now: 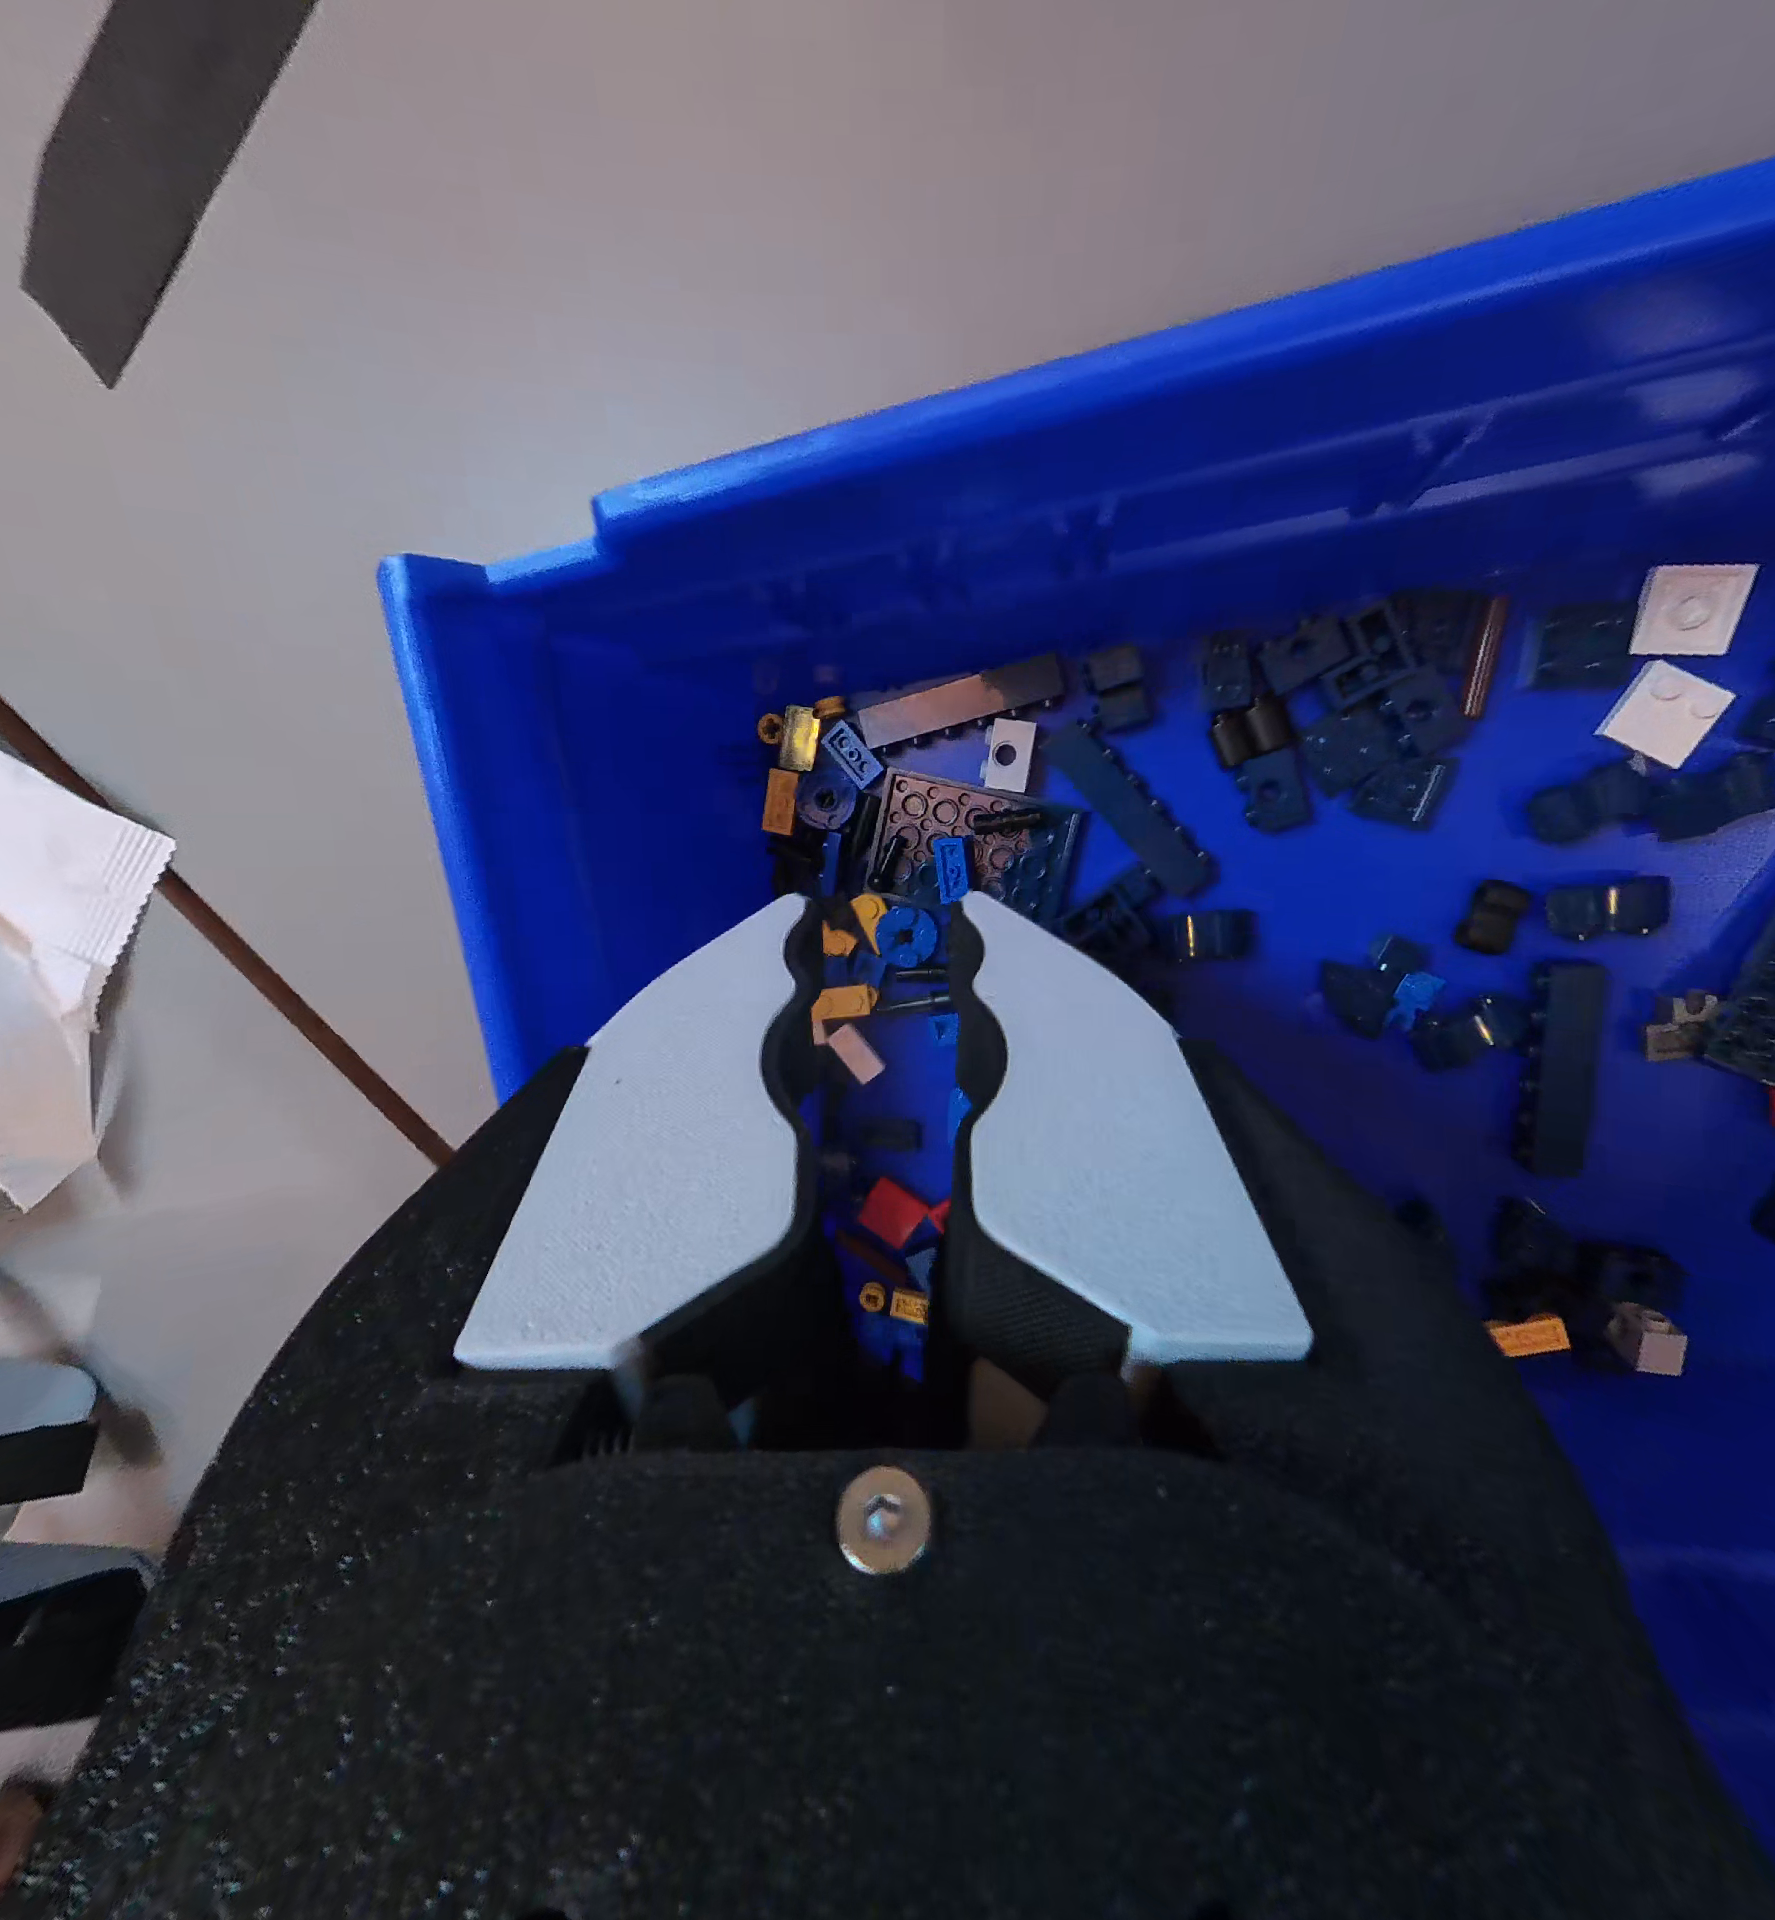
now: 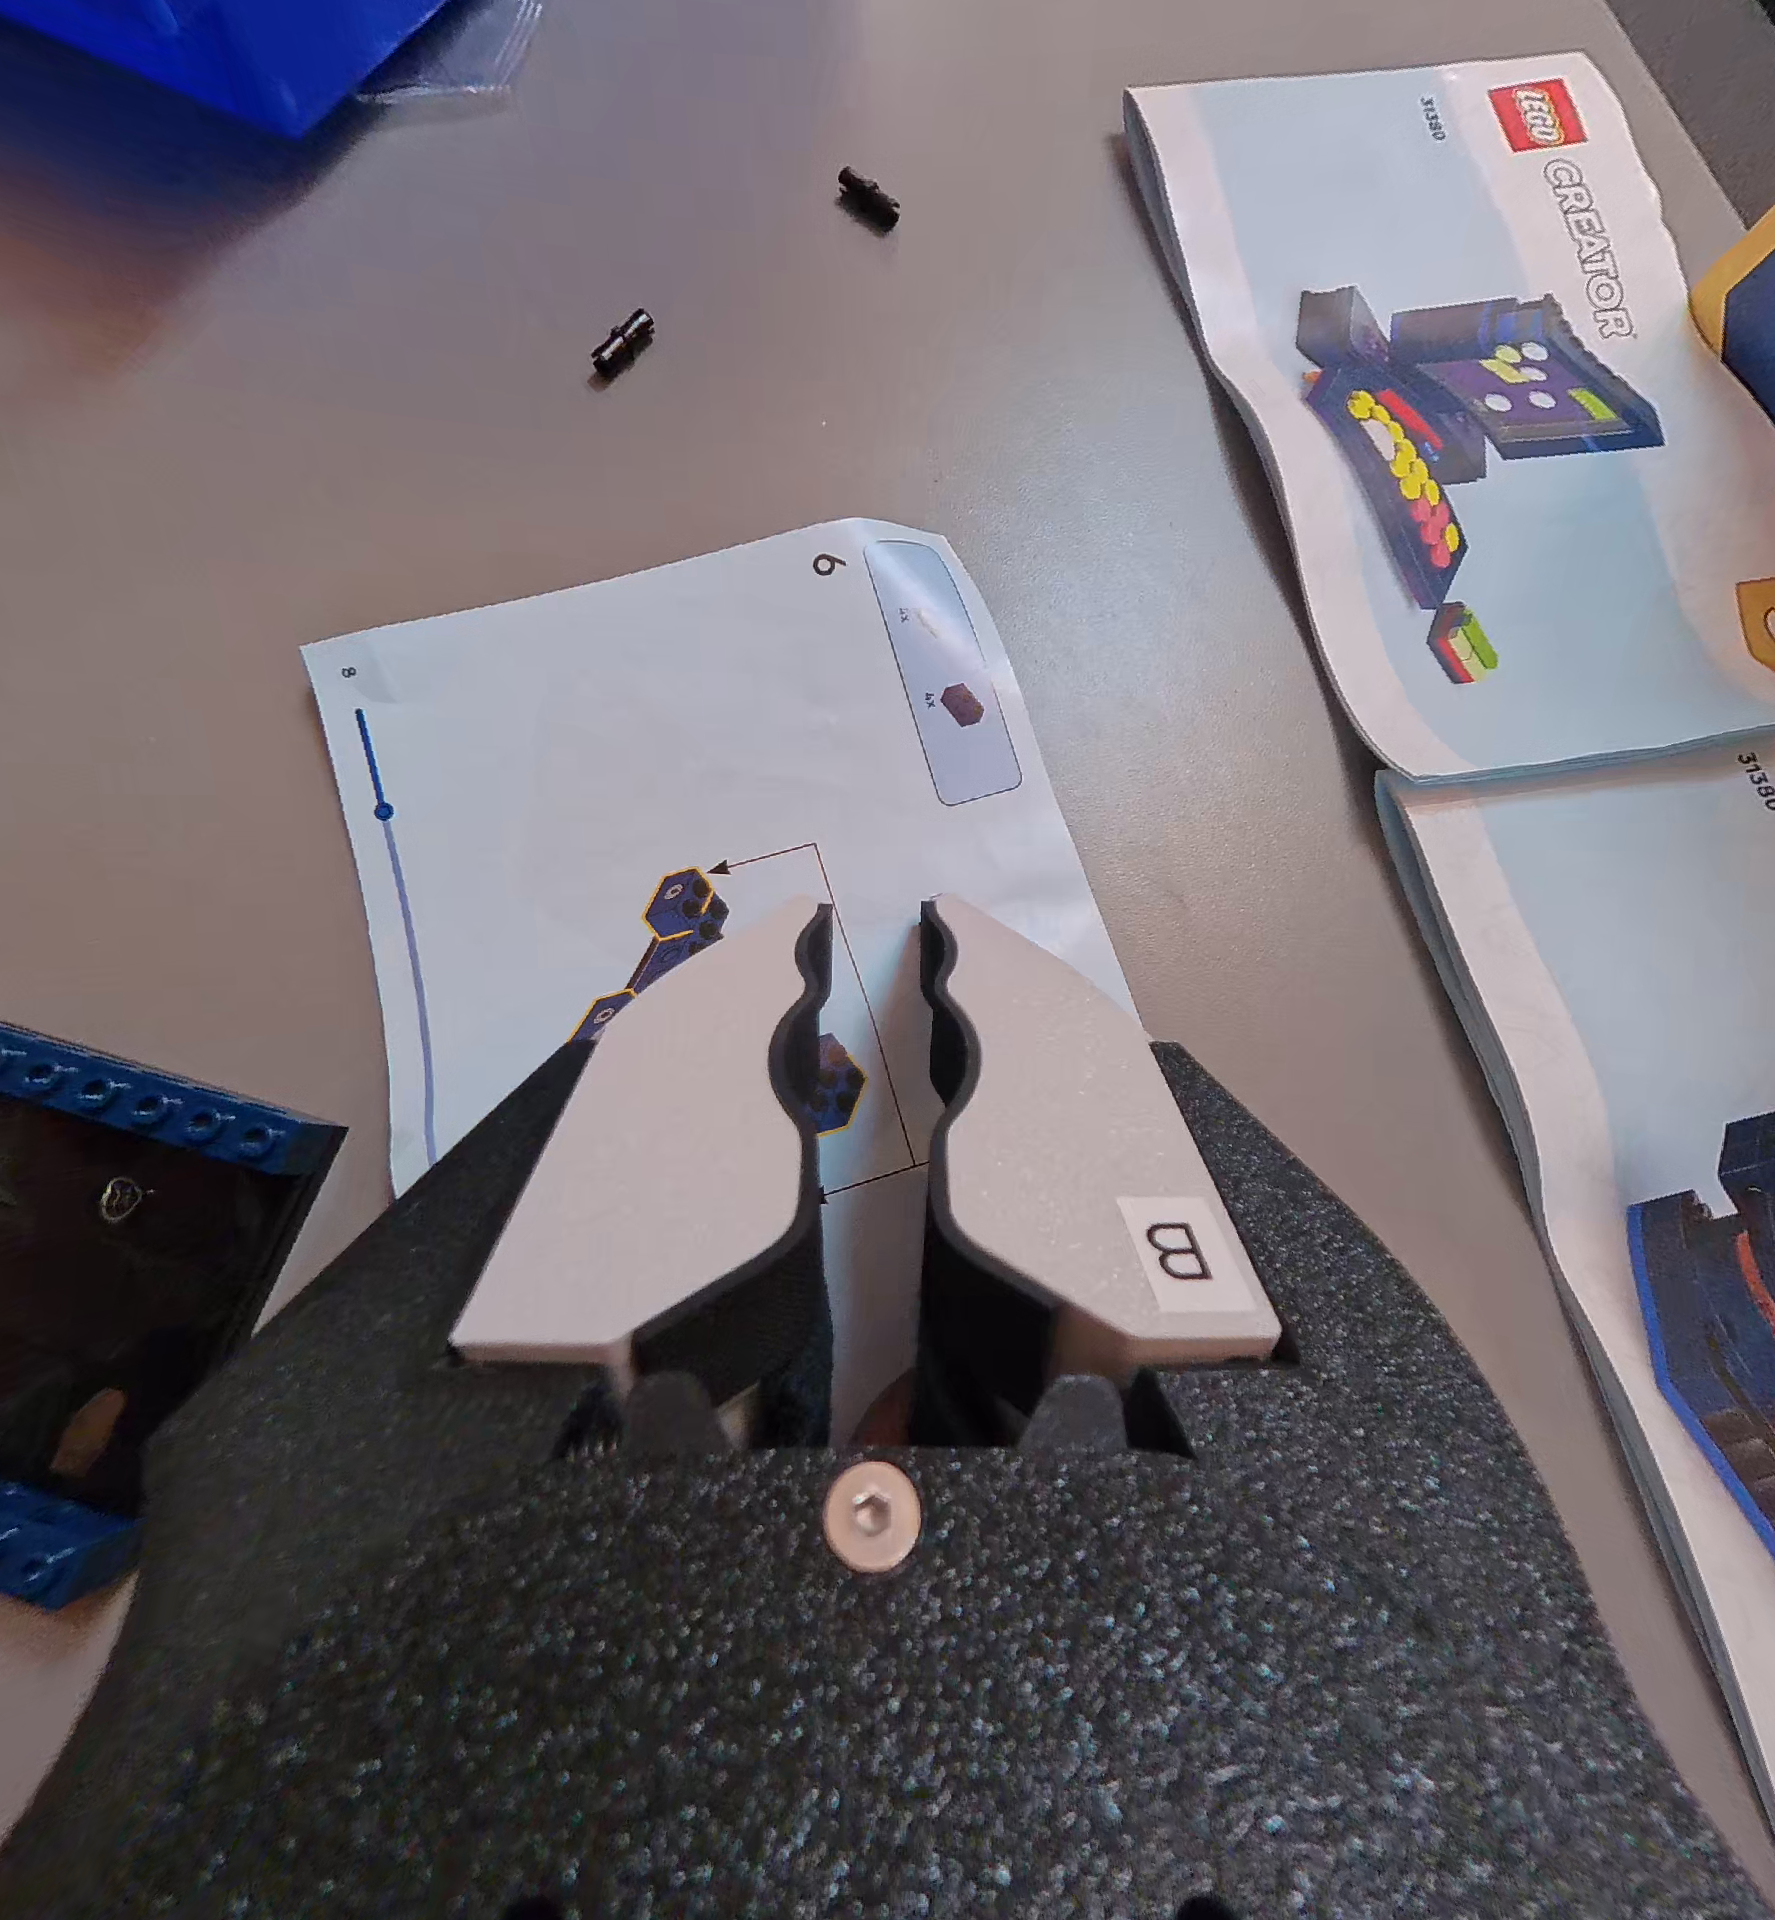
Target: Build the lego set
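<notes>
Hovering over the blue bin, the left gripper has its jaws parted with nothing pinched, right above a heap of small orange and blue bricks. Right gripper hangs over an instruction page on the grey surface, jaws released too, two black pins farther off.

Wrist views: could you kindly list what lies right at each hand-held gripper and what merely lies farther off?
At the grippers: left hand-held gripper, open, above loose bricks in blue bin; right hand-held gripper, open, above instruction page.
Farther off: black pins, booklets, blue brick frame.
</notes>
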Tool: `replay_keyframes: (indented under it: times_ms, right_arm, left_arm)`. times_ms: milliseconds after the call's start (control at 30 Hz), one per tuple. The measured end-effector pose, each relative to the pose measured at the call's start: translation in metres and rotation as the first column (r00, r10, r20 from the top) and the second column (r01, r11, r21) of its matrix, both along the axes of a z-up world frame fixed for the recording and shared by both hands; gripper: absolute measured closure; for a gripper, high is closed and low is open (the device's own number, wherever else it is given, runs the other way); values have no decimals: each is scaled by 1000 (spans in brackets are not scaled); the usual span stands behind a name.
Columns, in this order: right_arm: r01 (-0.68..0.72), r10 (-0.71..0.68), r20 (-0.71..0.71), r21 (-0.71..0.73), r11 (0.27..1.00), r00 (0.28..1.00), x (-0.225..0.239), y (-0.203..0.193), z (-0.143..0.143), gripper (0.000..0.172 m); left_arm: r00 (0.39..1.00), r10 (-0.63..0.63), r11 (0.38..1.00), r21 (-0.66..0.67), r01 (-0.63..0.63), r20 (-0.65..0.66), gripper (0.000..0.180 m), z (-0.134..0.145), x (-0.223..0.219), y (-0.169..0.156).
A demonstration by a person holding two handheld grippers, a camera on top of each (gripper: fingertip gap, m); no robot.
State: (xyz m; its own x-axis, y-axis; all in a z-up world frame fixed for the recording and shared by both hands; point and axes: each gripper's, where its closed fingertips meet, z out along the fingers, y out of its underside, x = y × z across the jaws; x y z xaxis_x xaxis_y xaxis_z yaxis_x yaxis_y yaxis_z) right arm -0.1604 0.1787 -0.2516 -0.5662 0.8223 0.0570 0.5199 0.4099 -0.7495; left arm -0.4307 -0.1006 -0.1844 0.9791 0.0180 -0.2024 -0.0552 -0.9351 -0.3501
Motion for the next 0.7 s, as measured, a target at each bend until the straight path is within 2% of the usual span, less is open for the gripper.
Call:
replay_keyframes:
  times_ms: [500, 633, 700]
  right_arm:
    - [0, 0, 0, 0, 1000, 1000, 0, 0, 0, 156]
    - [0, 0, 0, 0, 1000, 1000, 0, 0, 0, 156]
    - [0, 0, -1, 1, 1000, 1000, 0, 0, 0, 156]
  left_arm:
    - [999, 0, 997, -82, -3, -37, 159, -5, 2, -5]
    - [998, 36, 965, -258, -50, -58, 164, -20, -5, -29]
    - [993, 95, 949, -296, -112, -69, 165, -28, -10, -35]
